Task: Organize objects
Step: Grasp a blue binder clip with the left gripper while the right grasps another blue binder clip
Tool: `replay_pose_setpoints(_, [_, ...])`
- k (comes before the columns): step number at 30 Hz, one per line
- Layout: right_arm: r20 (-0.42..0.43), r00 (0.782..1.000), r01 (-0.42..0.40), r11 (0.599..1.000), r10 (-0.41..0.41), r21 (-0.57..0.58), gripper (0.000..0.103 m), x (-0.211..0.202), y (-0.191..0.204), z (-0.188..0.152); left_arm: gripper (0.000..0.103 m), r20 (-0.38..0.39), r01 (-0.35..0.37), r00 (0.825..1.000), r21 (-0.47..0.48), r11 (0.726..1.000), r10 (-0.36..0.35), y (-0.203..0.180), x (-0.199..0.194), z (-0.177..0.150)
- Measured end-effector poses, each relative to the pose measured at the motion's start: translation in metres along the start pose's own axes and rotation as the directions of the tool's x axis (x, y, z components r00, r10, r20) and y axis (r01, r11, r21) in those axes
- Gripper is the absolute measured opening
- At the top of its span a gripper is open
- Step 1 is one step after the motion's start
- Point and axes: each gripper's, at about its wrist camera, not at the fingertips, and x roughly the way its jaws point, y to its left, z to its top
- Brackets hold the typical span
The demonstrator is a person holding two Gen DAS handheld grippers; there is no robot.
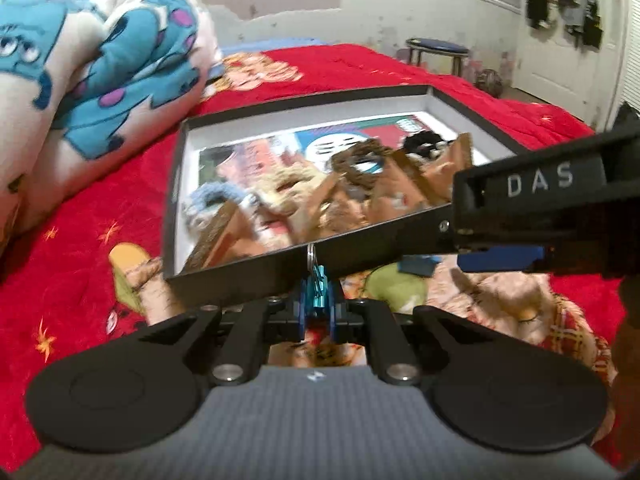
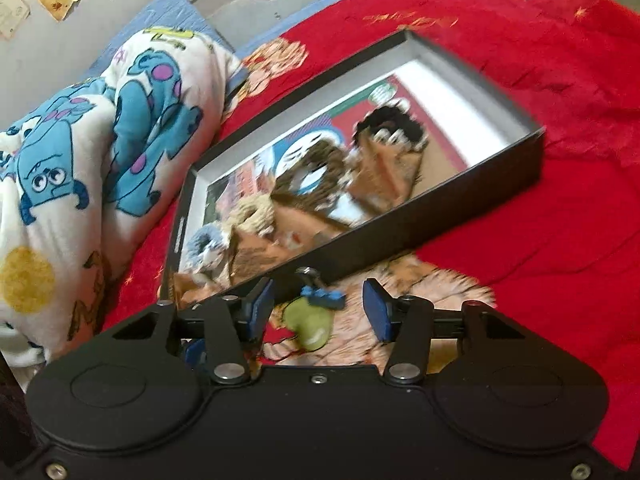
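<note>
Fingers of the left gripper (image 1: 318, 312) were pinched nearly together on a small turquoise metal piece (image 1: 319, 294) hanging from a key ring (image 1: 310, 257) — a keychain, by the look of it, clamped upright between the blue pads. Just ahead of those fingertips stood the near wall of a shallow black box (image 1: 248, 270), white inside, so the catch sat right at the rim, well placed to be lifted over and dropped in.

Beyond that wall the box already held a blurred jumble of crocheted rings and brown card pieces lying on a printed sheet.

To the right of the left tool, the right gripper (image 2: 318, 312) hung with its jaws partly apart and nothing between the pads. Directly ahead of it, on the red blanket (image 2: 540, 240), lay a green plush charm (image 2: 310, 326) topped by a blue bow (image 2: 324, 296) — probably its next pick, since the jaws framed it without touching.

Further off to the left, a bundled monster-print blanket (image 2: 100, 152) crowded the box's far side.
</note>
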Motion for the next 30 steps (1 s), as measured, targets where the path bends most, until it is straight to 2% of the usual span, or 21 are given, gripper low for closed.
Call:
replay_pose_setpoints(7, [-0.023,1.000,0.003,1.000,-0.002,0.021,0.035,0.023,0.000,-0.004,0.014,-0.025,-0.010,1.000,-0.050,0.999,0.008,0.006,0.008,-0.002])
replay_pose_setpoints(10, [-0.017,0.999,0.033,0.999,-0.033,-0.004,0.027,0.023,0.002,-0.006,0.015,-0.026,-0.008,1.000,-0.054,0.998,0.007,0.005,0.010,-0.001])
replay_pose_setpoints(13, [-0.020,0.999,0.046,0.999,-0.046,-0.020,0.027,0.022,0.005,-0.007,0.015,-0.027,-0.005,1.000,-0.067,0.998,0.003,0.005,0.010,-0.001])
replay_pose_setpoints(19, [-0.040,0.998,0.041,0.999,-0.042,-0.020,0.028,0.016,0.005,-0.010,0.014,-0.045,0.002,0.999,-0.071,0.998,-0.005,0.007,0.008,-0.002])
replay_pose_setpoints(20, [-0.044,0.999,0.030,1.000,-0.031,-0.007,0.030,0.015,0.004,-0.011,0.014,-0.058,0.009,0.998,-0.078,0.997,-0.014,0.010,0.004,-0.004])
replay_pose_setpoints(22, [-0.049,0.999,-0.002,1.000,0.003,0.015,0.041,0.014,0.002,-0.011,0.015,-0.073,0.013,0.997,-0.105,0.994,-0.021,0.016,-0.004,-0.009])
replay_pose_setpoints(23, [-0.054,0.999,-0.007,1.000,0.007,0.011,0.042,0.014,0.003,-0.011,0.015,-0.076,0.018,0.997,-0.103,0.995,-0.026,0.017,-0.005,-0.008])
replay_pose_setpoints(30, [-0.035,0.999,0.038,0.996,-0.040,-0.080,0.045,0.017,0.017,-0.019,0.014,-0.082,0.002,0.997,-0.083,0.997,-0.009,0.013,0.001,-0.007])
